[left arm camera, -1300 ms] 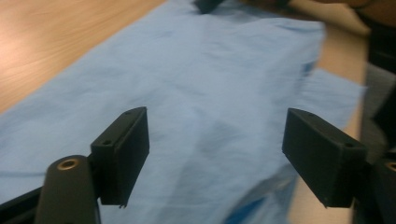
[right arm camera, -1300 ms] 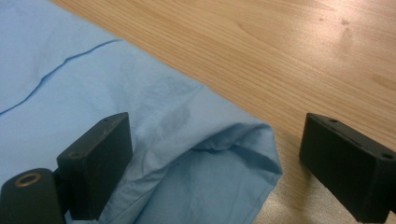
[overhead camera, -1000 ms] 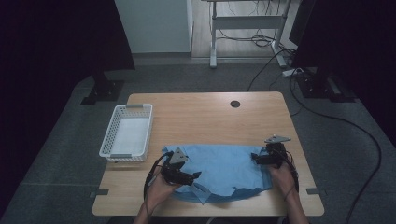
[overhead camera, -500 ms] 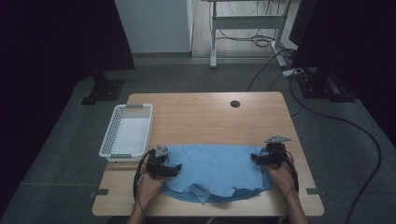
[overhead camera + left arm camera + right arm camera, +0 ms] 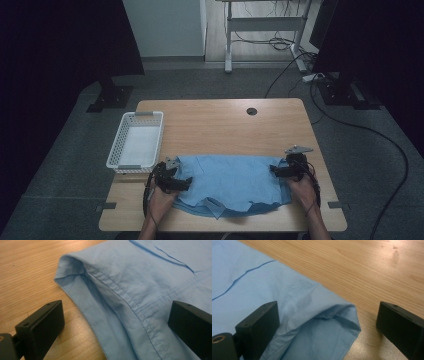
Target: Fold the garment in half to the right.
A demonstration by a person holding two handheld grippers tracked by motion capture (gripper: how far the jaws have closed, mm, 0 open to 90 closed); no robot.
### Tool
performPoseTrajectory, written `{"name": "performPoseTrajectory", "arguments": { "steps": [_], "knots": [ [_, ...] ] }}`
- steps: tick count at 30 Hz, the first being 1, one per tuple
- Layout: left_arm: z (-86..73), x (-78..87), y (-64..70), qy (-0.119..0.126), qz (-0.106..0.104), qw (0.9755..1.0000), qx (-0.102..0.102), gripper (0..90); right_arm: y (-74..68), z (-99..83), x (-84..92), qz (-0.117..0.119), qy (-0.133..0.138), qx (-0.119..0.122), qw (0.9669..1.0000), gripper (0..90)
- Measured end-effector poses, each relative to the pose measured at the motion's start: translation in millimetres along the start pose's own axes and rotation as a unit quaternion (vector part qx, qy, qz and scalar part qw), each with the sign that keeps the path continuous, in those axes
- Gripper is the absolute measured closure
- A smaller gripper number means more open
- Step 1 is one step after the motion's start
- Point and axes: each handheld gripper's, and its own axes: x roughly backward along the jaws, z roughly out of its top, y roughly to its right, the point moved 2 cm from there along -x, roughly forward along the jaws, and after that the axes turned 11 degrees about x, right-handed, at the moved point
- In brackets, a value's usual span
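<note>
A light blue shirt [image 5: 230,182] lies spread flat on the front half of the wooden table [image 5: 225,130]. My left gripper [image 5: 186,183] rests at the shirt's left edge. Its jaws have just been opening and now stand wide apart. In the left gripper view, a stitched seam and folded corner of the shirt [image 5: 130,285] lie between the jaws of the left gripper [image 5: 117,313], untouched by them. My right gripper [image 5: 274,170] sits at the shirt's right edge, open. In the right gripper view, a folded corner of the shirt [image 5: 287,302] lies loose between the jaws of the right gripper [image 5: 329,315].
A white mesh basket [image 5: 117,145] stands on the table's left side, just behind my left gripper. A round cable hole [image 5: 251,111] sits near the far edge. Cables trail over the floor to the right of the table.
My left gripper has moved left and down with the shirt's left edge, laying it out flat, and its jaws have let go of the cloth. The right gripper has stayed put.
</note>
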Motion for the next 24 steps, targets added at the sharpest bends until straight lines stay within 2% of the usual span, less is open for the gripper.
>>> {"name": "performPoseTrajectory", "arguments": {
  "steps": [4, 14, 18, 24],
  "knots": [
    [0.0, 0.0, 0.0, 0.0, 0.0, 1.0, 0.0, 0.1, -0.5, 0.3, 1.2, 0.0, -0.003, -0.006, 1.0, 4.7],
    [-0.1, 0.3, -0.2, 0.001, 0.001, 1.0, 0.001, 0.4, -11.5, 11.7, 12.5, 0.006, 0.007, 0.006, 0.9999, 4.7],
    [-0.3, 0.8, -0.6, 0.003, 0.001, 1.0, 0.003, 1.9, -20.6, 19.6, 17.3, 0.015, 0.012, 0.008, 0.9998, 4.7],
    [-0.3, 0.8, -0.6, 0.003, 0.002, 1.0, 0.003, 1.9, -39.6, 34.1, 20.9, 0.028, 0.015, 0.026, 0.9992, 4.7]
  ]
}}
